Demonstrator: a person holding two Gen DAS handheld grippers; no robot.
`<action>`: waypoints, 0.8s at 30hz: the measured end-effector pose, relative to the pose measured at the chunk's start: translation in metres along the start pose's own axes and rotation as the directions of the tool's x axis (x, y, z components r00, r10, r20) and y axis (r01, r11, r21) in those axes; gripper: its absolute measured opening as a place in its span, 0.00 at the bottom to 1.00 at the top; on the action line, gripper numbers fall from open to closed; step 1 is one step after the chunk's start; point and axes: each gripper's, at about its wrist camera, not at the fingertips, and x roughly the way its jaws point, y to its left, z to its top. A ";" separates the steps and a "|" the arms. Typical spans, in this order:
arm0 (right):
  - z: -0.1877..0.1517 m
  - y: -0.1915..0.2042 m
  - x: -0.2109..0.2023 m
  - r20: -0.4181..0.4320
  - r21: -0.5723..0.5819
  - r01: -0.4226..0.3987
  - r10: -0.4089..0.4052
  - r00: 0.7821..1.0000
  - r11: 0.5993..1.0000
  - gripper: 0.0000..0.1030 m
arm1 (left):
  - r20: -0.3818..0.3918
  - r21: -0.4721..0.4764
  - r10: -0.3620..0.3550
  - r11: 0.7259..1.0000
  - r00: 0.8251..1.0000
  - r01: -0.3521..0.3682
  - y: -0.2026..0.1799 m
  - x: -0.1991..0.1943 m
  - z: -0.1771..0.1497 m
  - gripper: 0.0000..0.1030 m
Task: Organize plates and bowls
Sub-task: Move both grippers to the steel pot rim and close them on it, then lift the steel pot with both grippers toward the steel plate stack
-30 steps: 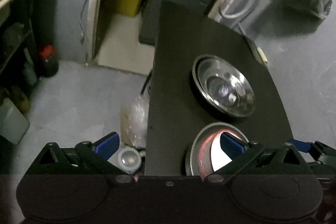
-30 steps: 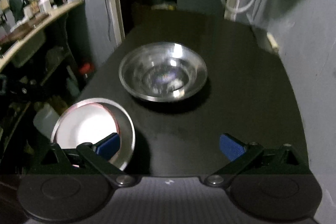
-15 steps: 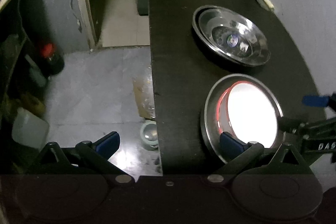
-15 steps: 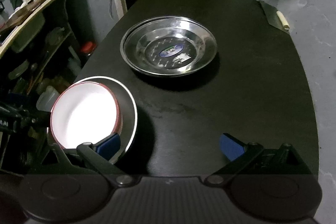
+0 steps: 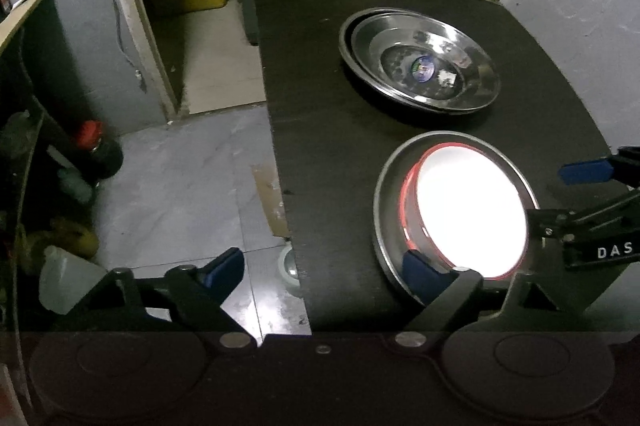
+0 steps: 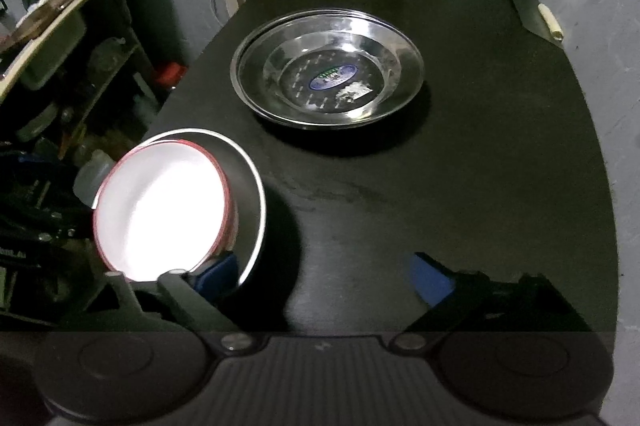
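Red-rimmed white bowl [image 5: 470, 212] inside steel bowl [image 5: 386, 202], stacked steel plates [image 5: 420, 60] beyond

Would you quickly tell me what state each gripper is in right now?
Left gripper: open, holding nothing; one finger over the bowl.
Right gripper: open, holding nothing.
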 end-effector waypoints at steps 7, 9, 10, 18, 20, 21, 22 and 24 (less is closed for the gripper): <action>-0.002 -0.002 -0.001 -0.001 0.026 -0.039 0.039 0.999 0.999 0.80 | 0.011 -0.029 -0.080 0.996 0.997 0.081 0.002 -0.003 -0.003 0.59; -0.003 -0.001 -0.002 0.002 0.023 -0.049 0.049 0.999 0.999 0.77 | 0.009 -0.052 -0.119 0.991 0.993 0.119 0.004 -0.003 -0.003 0.48; -0.003 0.000 -0.003 0.003 0.023 -0.051 0.051 0.999 0.998 0.76 | 0.008 -0.067 -0.145 0.987 0.989 0.146 0.005 -0.003 -0.003 0.40; -0.007 -0.005 -0.005 0.008 0.062 -0.134 0.134 0.991 0.989 0.62 | 0.010 -0.125 -0.227 0.966 0.974 0.227 0.004 -0.001 -0.001 0.13; -0.007 -0.004 -0.005 0.009 0.064 -0.141 0.141 0.990 0.988 0.60 | 0.012 -0.129 -0.224 0.966 0.974 0.224 0.004 -0.001 -0.001 0.12; -0.008 -0.004 -0.005 0.008 0.065 -0.145 0.145 0.989 0.987 0.59 | 0.013 -0.131 -0.224 0.966 0.974 0.224 0.005 -0.001 -0.001 0.12; -0.008 -0.003 -0.004 0.008 0.065 -0.150 0.150 0.989 0.987 0.57 | 0.013 -0.132 -0.223 0.966 0.975 0.223 0.004 -0.001 0.000 0.11; -0.007 -0.001 -0.004 0.004 0.060 -0.157 0.157 0.988 0.986 0.54 | 0.012 -0.130 -0.217 0.967 0.976 0.217 0.003 -0.001 0.001 0.11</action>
